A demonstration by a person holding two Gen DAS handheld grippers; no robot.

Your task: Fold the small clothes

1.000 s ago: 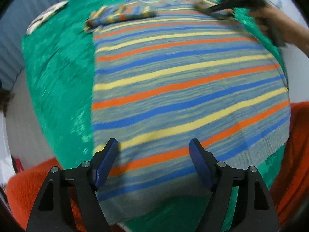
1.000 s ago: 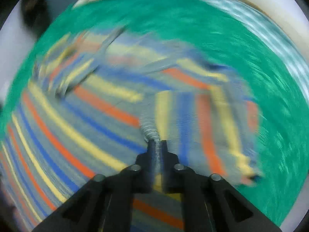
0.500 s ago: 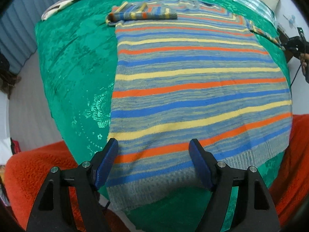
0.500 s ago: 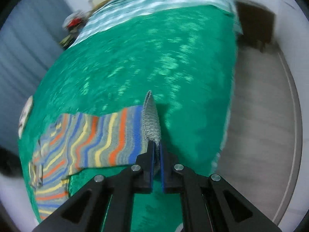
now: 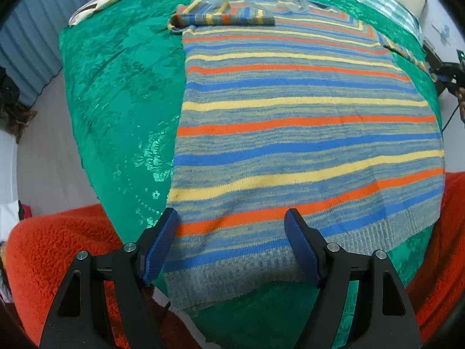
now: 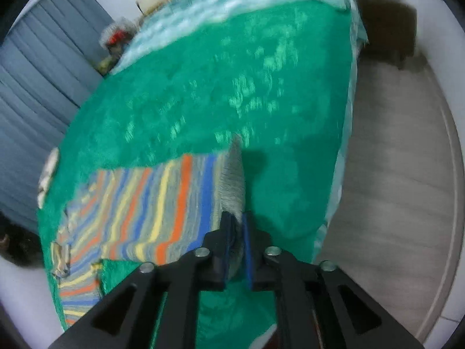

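A striped knit sweater (image 5: 305,122) in grey, blue, orange and yellow lies flat on a green bedspread (image 5: 116,87). Its left sleeve (image 5: 221,19) is folded across the top. My left gripper (image 5: 232,226) is open and empty, hovering over the sweater's hem. My right gripper (image 6: 236,221) is shut on the grey cuff (image 6: 234,180) of the right sleeve (image 6: 162,203), which is stretched out sideways over the bedspread (image 6: 232,87). The right gripper also shows at the far right edge of the left wrist view (image 5: 447,72).
An orange fleece blanket (image 5: 58,250) lies at the near edge of the bed. A white flat item (image 5: 101,3) lies at the bed's far left corner. A pale striped cover (image 6: 247,3) lies at the head of the bed. The floor (image 6: 407,174) lies beyond the bed's right side.
My right gripper has pulled the right sleeve off the sweater's body and out sideways past the bed's edge. My left gripper has stayed open over the hem.
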